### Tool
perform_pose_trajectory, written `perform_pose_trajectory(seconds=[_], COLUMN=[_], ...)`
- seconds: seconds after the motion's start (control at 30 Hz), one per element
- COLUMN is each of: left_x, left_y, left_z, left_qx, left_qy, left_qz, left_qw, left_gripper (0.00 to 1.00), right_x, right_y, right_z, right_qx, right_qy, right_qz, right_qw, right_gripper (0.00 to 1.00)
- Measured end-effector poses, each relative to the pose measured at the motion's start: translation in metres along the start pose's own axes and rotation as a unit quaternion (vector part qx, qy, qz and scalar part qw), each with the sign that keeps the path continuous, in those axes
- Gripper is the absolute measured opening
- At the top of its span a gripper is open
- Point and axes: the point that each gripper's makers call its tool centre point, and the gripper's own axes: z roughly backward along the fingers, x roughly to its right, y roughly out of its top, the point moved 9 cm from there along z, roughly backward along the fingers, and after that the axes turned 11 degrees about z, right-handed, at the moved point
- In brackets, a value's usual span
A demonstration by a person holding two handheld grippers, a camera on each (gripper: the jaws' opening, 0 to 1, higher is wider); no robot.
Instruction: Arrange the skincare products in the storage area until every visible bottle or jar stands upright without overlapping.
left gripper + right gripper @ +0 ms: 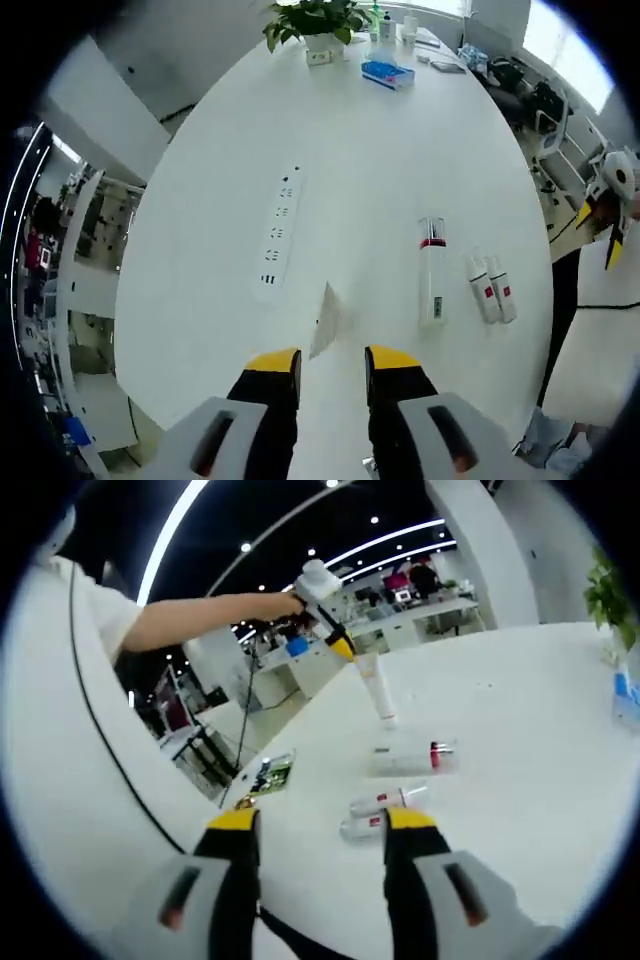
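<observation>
1. The left gripper (pixel 332 375) hangs above the near edge of the white bench (pixel 360 180). Its yellow-tipped fingers stand a little apart with nothing between them.
2. In the left gripper view a clear tube with a red band (pixel 432 270) lies flat toward the right side of the bench. Its long axis runs away from the near edge.
3. Just beside that tube, nearer the right edge, two small white bottles with red labels (pixel 491 288) lie on their sides. They are side by side and look to be touching each other.
4. A white power strip (pixel 278 232) lies flat left of the bench's middle. A small white folded card (pixel 326 320) rests between the strip and the left gripper's fingers.
5. At the far edge stand a potted green plant (pixel 318 22) and a blue box (pixel 387 73), with some small items near them that are too small to tell.
6. The right gripper (pixel 323 825) is held above the bench edge. Its fingers are open wide, empty, with the two small bottles lying just past them in the right gripper view.
7. In the right gripper view the clear tube lies beyond the bottles, and a person's bare arm (pixel 205 620) reaches over the bench holding the left gripper.
</observation>
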Motion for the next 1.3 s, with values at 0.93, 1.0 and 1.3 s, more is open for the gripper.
perform_pose_trajectory(seconds=[0.93,1.0,1.3], left_x=[0.13,0.138,0.147], left_y=[0.003,0.003,0.003], left_z=[-0.043,-0.063,-0.138], left_qx=[0.12,0.089,0.001], left_qy=[-0.112,-0.116,-0.119], left_qz=[-0.066,-0.064,-0.059], left_qw=[0.9842,0.9872,0.9912], left_gripper=[0.21,0.23,0.41], right_x=[-0.015,-0.015,-0.019], right_y=[-0.018,-0.024,-0.043], right_z=[0.019,0.024,0.042], right_qx=[0.0,0.001,-0.007], right_qy=[-0.026,-0.035,-0.061], right_qz=[-0.026,-0.035,-0.07], right_qw=[0.9993,0.9988,0.9956], right_gripper=[0.48,0.48,0.48])
